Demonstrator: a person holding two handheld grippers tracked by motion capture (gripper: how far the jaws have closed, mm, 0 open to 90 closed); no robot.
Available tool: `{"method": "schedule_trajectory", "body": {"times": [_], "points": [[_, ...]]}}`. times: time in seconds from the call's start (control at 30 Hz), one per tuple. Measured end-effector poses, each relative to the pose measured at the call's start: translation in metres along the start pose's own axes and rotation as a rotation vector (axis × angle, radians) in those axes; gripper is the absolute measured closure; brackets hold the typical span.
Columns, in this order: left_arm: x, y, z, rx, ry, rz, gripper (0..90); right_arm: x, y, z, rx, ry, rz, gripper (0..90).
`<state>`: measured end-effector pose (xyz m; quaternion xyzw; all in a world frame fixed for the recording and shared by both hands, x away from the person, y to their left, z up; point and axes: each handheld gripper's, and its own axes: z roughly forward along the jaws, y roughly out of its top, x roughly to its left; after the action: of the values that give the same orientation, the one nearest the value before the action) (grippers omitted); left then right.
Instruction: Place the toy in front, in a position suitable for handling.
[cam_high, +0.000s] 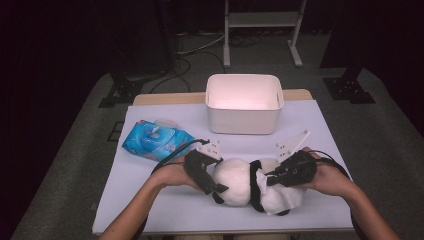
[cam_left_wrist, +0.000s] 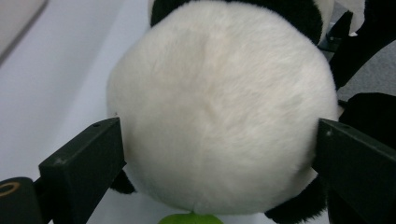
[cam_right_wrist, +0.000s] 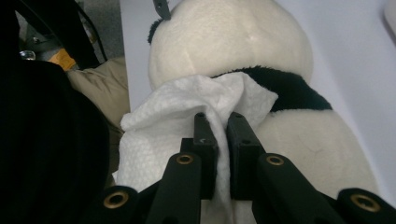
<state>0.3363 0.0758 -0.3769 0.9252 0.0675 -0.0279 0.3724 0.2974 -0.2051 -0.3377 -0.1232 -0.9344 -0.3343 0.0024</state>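
Note:
A black-and-white plush panda (cam_high: 235, 181) lies on its side on the white table (cam_high: 160, 200). My left gripper (cam_high: 220, 178) is at its round white head (cam_left_wrist: 219, 93). The jaws stand wide on either side of the head, their edges just at the fur without denting it. My right gripper (cam_high: 267, 180) is shut on a crumpled white wipe (cam_high: 282, 196). In the right gripper view the wipe (cam_right_wrist: 159, 126) is pinched between the two fingertips and rests on the panda's body (cam_right_wrist: 229, 42), by its black band.
A white empty bin (cam_high: 244, 78) stands at the back centre of the table. A blue pack of wet wipes (cam_high: 156, 139) lies at the left, behind my left hand. The floor and a frame's legs lie beyond the table.

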Motion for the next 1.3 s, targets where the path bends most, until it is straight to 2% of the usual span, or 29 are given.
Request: {"method": "schedule_trajectory", "body": {"times": [0.07,0.2,0.3,0.43,0.63,0.8,1.03,1.3], "points": [[0.0,-0.001,0.005,0.0,-0.013,0.001,3.0,0.001,-0.002,0.001,0.004,0.005,0.0,83.2],[-0.004,0.002,0.011,-0.001,-0.006,0.01,6.0,0.003,-0.001,0.0,-0.001,-0.014,-0.005,83.2],[-0.007,0.005,0.011,0.0,0.006,0.026,9.1,0.003,0.004,0.001,-0.004,-0.029,-0.018,83.2],[-0.007,0.009,0.013,0.024,0.014,0.047,9.3,0.004,0.016,0.012,0.009,-0.05,-0.048,83.1],[-0.006,0.006,0.012,0.017,0.012,0.034,9.9,0.007,0.023,0.022,0.02,-0.049,-0.065,83.0],[-0.006,0.006,0.011,0.023,0.008,0.04,10.3,0.008,0.018,0.012,0.03,-0.068,-0.066,82.9],[-0.005,0.003,0.01,0.006,0.003,0.03,10.2,0.008,-0.004,-0.011,0.003,-0.097,-0.015,82.8],[-0.004,0.001,0.009,0.002,0.0,0.022,10.1,0.007,-0.026,-0.029,-0.036,-0.12,0.03,82.8]]}}
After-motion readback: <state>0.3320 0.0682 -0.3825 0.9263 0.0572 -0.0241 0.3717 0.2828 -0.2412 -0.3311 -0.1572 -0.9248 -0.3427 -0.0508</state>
